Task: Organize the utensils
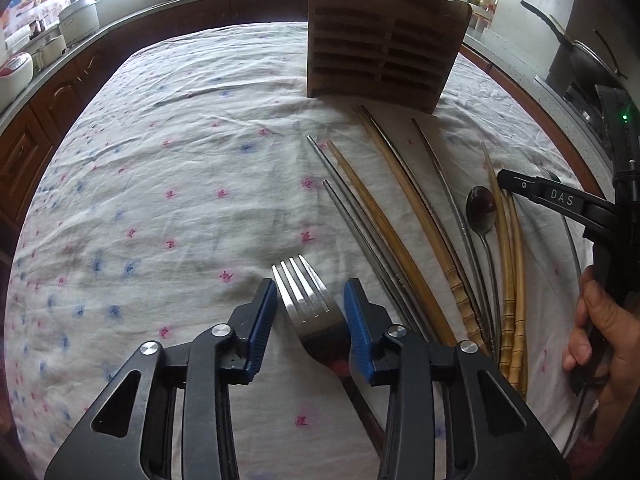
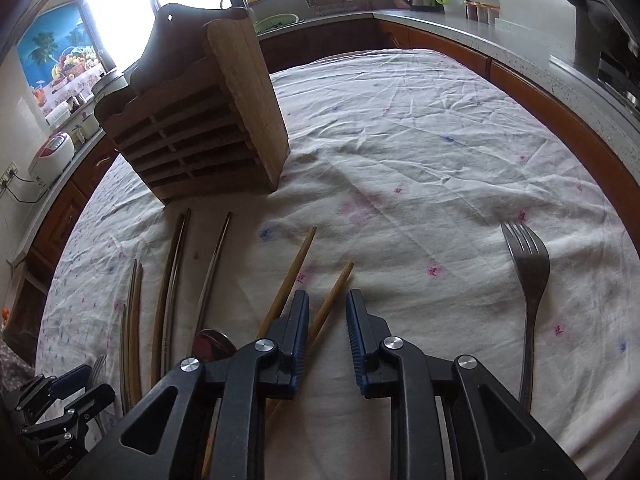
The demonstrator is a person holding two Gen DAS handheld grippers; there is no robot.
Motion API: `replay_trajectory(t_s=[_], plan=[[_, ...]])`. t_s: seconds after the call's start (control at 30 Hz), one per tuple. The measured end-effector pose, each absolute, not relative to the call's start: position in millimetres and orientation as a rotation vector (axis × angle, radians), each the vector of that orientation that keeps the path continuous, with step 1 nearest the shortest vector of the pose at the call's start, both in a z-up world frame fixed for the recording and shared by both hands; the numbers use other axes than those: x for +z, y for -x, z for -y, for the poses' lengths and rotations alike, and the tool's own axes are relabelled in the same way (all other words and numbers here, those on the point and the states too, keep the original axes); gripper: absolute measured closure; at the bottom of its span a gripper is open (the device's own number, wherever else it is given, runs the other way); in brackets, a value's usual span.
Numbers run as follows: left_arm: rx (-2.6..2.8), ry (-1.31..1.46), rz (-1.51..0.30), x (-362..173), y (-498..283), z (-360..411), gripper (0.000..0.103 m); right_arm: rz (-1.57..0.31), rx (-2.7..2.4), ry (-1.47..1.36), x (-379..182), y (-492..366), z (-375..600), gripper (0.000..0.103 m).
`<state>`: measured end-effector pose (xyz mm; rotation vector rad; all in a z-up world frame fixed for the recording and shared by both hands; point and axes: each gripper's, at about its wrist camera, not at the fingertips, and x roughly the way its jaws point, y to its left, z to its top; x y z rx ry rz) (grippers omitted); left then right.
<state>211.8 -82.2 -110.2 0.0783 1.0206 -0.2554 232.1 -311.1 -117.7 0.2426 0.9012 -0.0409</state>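
Note:
A steel fork (image 1: 304, 292) lies on the flowered tablecloth (image 1: 160, 160), tines pointing away. My left gripper (image 1: 310, 304) is open and straddles the fork's head, its blue pads just off either side. In the right wrist view, my right gripper (image 2: 328, 316) is open over a bamboo chopstick (image 2: 338, 286) that runs between its jaws close to the left pad, with a gap to the right pad. A slotted wooden utensil holder (image 1: 380, 40) stands at the far side of the table. Several metal and bamboo chopsticks (image 1: 400, 216) and a spoon (image 1: 482, 208) lie fanned out in front of it.
A second fork (image 2: 528, 280) lies alone on the cloth at the right. Another bamboo chopstick (image 2: 294, 268) passes under my right gripper's left finger. A hand (image 1: 600, 332) holds the right gripper's handle. Kitchen counters with appliances and a pan (image 1: 592, 60) ring the table.

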Motion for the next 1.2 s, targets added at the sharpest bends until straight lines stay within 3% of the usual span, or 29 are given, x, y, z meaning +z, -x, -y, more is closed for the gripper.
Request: replay_trajectory(t_s=[0.1,0.27,0.3,1.2], plan=[[-0.276,-0.051,-1.021,-109,-214,78,0.073,-0.899,-0.022,-0.283,-118,-232,316,0.097],[-0.316,0.025,-1.020,-102,-211,64,0.084,-0.864,0.037,-0.352,-105,-219,319,0.098],[-0.316,0.028,-1.018,-99,-210,62,0.100,-0.853,0.058,-0.367,-101,-215,319,0.098],[-0.350,0.168,-0.680,15,-168,10,0.101,-0.502,0.172,-0.329,33,-147,303,0.098]])
